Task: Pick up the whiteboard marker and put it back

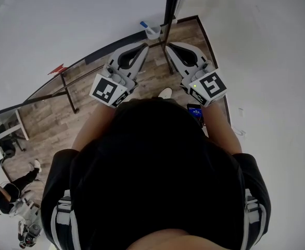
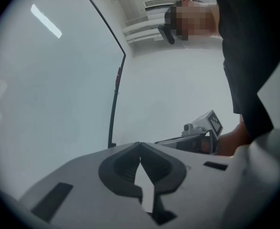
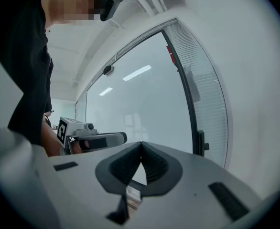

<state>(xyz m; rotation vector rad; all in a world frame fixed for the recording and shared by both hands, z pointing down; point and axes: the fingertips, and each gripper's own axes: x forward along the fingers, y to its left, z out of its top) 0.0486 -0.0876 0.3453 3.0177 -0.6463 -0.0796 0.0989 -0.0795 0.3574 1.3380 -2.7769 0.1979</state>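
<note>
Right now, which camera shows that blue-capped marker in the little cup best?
The head view: the marker stands in its white cup by the wall, just beyond the left gripper and right gripper. Both gripper views look up at wall and glass and show none of it.

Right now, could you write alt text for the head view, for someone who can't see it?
Seen from above, a person holds the left gripper and right gripper, tongs shut and empty, toward a blue-capped marker standing in a white cup.
</note>
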